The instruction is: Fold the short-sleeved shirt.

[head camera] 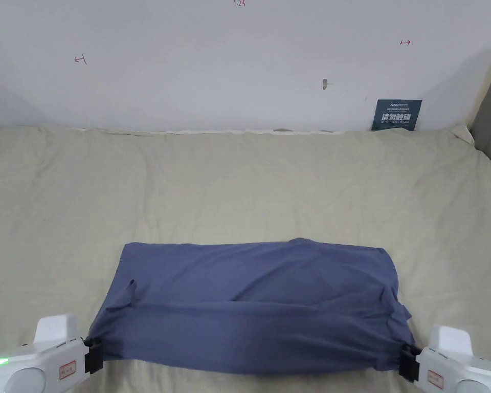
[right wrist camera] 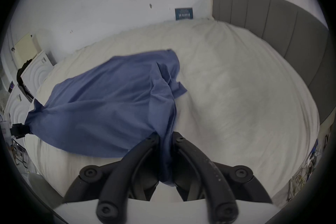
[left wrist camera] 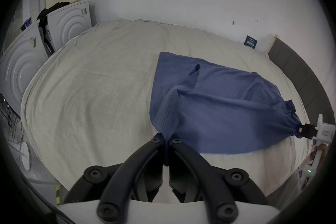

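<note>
A blue short-sleeved shirt (head camera: pixel 254 302) lies spread across the near part of a beige bed (head camera: pixel 239 179), its near edge lifted and stretched between both grippers. My left gripper (head camera: pixel 89 350) is shut on the shirt's near left corner; in the left gripper view the blue cloth (left wrist camera: pixel 209 106) is pinched between the closed jaws of this gripper (left wrist camera: pixel 166 138). My right gripper (head camera: pixel 407 358) is shut on the near right corner, and in the right gripper view a bunch of the shirt (right wrist camera: pixel 109 100) runs down between its jaws (right wrist camera: pixel 165 135). The far edge rests on the bed.
A white wall (head camera: pixel 214 61) stands behind the bed, with a dark sign (head camera: pixel 396 115) at its foot. A grey padded headboard (right wrist camera: pixel 281 31) borders the bed's right side. White appliances (left wrist camera: pixel 69 22) stand beyond the left side. Bare sheet stretches beyond the shirt.
</note>
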Demonstrator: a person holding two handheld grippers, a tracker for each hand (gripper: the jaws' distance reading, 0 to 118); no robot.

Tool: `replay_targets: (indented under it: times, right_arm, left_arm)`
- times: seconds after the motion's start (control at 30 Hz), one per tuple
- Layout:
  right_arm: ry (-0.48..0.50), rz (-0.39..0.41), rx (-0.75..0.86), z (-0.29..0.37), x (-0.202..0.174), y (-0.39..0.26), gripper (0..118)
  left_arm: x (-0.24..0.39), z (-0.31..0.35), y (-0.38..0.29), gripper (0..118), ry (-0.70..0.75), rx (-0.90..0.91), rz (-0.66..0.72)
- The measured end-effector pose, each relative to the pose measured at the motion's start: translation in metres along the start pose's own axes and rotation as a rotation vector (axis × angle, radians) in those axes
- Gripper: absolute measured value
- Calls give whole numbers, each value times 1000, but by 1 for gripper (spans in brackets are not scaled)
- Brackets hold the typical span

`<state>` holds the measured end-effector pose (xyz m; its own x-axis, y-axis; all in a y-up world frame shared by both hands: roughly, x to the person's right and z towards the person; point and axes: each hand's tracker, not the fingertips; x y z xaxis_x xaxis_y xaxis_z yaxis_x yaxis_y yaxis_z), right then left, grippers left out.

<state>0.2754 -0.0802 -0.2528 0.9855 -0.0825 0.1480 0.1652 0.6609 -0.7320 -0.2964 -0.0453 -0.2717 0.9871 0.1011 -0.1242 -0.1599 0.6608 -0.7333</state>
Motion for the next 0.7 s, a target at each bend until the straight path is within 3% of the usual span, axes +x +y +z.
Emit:
replay_targets:
  times: [0.1,0.27,0.5,0.57,0.63,0.7]
  right_arm:
    - [-5,41,30,25,6,-11,14]
    - [3,40,11,58,10,-54,15]
    - [-10,-58,-148,45,16,-116,15]
    - [-7,-106,-90,50,16,-116,15]
    - [-9,-96,-111,55,13,-109,16]
    - [-11,-92,-109,62,10,-99,22]
  left_arm:
    - [-11,15,-10,5,4,0,36]
    - [-28,32,-50,5,3,-53,63]
    - [-37,15,-107,5,47,-221,87]
    - [-35,16,-105,5,53,-187,101]
    - [-33,12,-99,19,71,-199,101]
    - [-29,16,-92,65,92,-203,72]
